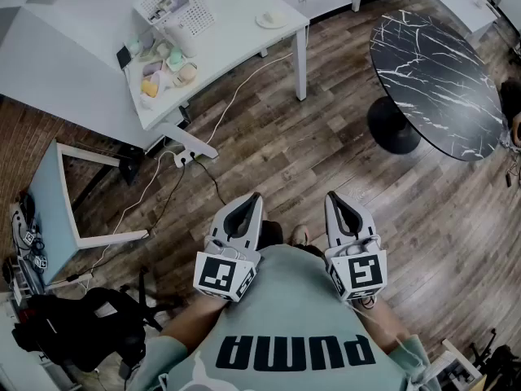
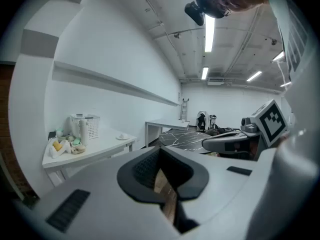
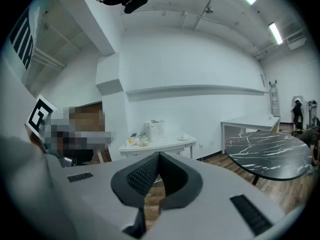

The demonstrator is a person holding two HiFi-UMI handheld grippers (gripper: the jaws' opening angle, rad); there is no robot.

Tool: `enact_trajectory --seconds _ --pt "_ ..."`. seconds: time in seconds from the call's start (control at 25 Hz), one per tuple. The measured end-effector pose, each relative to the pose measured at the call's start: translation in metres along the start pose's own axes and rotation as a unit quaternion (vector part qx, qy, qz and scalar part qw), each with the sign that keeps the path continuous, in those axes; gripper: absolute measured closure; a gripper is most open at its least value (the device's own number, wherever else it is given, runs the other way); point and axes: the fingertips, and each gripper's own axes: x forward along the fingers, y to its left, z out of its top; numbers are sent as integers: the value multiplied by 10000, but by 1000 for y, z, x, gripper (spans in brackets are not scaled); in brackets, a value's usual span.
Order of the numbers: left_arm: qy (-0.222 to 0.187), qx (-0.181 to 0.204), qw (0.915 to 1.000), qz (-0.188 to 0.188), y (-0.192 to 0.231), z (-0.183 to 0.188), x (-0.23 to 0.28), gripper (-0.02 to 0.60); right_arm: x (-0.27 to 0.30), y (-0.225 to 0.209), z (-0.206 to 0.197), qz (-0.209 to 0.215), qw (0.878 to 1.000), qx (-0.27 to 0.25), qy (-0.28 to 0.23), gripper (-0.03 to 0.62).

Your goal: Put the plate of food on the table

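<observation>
Wide bare wood floor [image 1: 285, 149] ahead, btwn white table [image 1: 236, 27] at left and round black marble table [image 1: 435, 76] at right. Plate [image 1: 271, 19] w/ small pale item sits on white table, at corner nearest marble table. White basket [image 1: 175, 6] well apart from it, contents unclear. Food pile [image 1: 163, 68] near table's front edge. Left gripper [image 1: 253, 197] and right gripper [image 1: 332, 195] both clenched, empty, held close to chest.

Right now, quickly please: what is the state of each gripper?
Left gripper: closed, holding nothing.
Right gripper: closed, holding nothing.
</observation>
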Motion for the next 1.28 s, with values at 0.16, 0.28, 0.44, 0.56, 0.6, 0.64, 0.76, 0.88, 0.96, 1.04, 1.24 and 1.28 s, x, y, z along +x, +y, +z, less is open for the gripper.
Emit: enact_trajectory --seconds 0.16,0.28,0.44,0.56,0.6,0.64,0.76,0.88,0.96,1.04,1.24,1.28 --pt "40 -35 10000 -47 0 1 8 575 3 -6 -5 -62 9999 87 71 586" --pt "54 -63 9999 -147 -1 1 21 575 8 -13 -5 -120 9998 91 103 586" --pt "44 -84 9994 -330 -1 3 42 575 17 -24 -6 -238 9995 102 168 586" --pt "47 -104 9989 -464 1 5 62 575 27 -33 -3 -303 9993 90 195 586" --pt "48 -106 9986 -516 2 6 68 575 31 -36 -3 -316 9992 90 221 586" --pt "51 -113 9983 -565 3 7 76 575 36 -39 -4 -330 9991 92 255 586" --pt "70 -184 9977 -648 15 9 98 575 56 -50 -3 -387 9987 86 333 586" --pt "105 -240 9975 -660 32 11 123 575 82 -65 -1 -442 9981 102 408 587" --pt "149 -274 9972 -675 45 14 140 575 101 -75 2 -459 9977 108 481 586" --pt "188 -318 9969 -697 58 17 157 575 120 -82 8 -457 9976 87 518 586" --pt "131 -310 9960 -831 87 39 201 575 164 -101 27 -561 9969 85 540 586" --pt "106 -292 9957 -878 92 44 209 575 173 -106 31 -602 9967 73 542 586"
